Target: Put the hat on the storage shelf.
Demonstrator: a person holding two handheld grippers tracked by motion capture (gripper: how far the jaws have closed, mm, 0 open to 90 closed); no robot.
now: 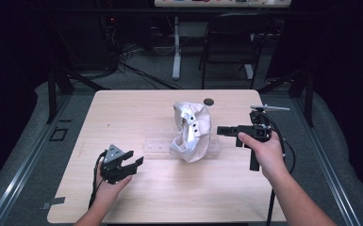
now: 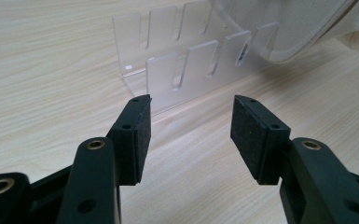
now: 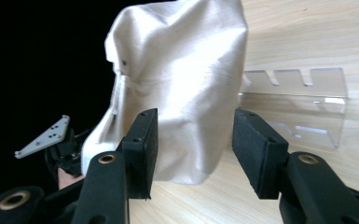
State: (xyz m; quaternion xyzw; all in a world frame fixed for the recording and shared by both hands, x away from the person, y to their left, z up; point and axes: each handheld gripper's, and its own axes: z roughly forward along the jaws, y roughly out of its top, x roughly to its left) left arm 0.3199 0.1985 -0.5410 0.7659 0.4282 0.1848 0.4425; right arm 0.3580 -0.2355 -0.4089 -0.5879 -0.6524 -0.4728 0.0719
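Observation:
A white cloth cap (image 1: 191, 132) sits draped over a clear acrylic slotted rack (image 1: 158, 145) in the middle of the wooden table (image 1: 122, 113). My left gripper (image 1: 136, 157) is at the near left, aimed toward the rack, open with nothing between its pads. In the left gripper view its jaws (image 2: 191, 112) stand wide apart in front of the rack (image 2: 186, 65), with the cap's brim (image 2: 303, 23) at the upper right. My right gripper (image 1: 220, 130) points left, close to the cap's right side. Its jaws (image 3: 193, 126) are open, with the cap (image 3: 182, 84) just beyond the pads and the rack (image 3: 303, 102) to the right.
A small dark round thing (image 1: 209, 101) lies near the table's far edge. A black chair (image 1: 231, 42) and a white desk leg (image 1: 176, 47) stand beyond the table. In the right gripper view the left gripper (image 3: 46, 140) shows far off.

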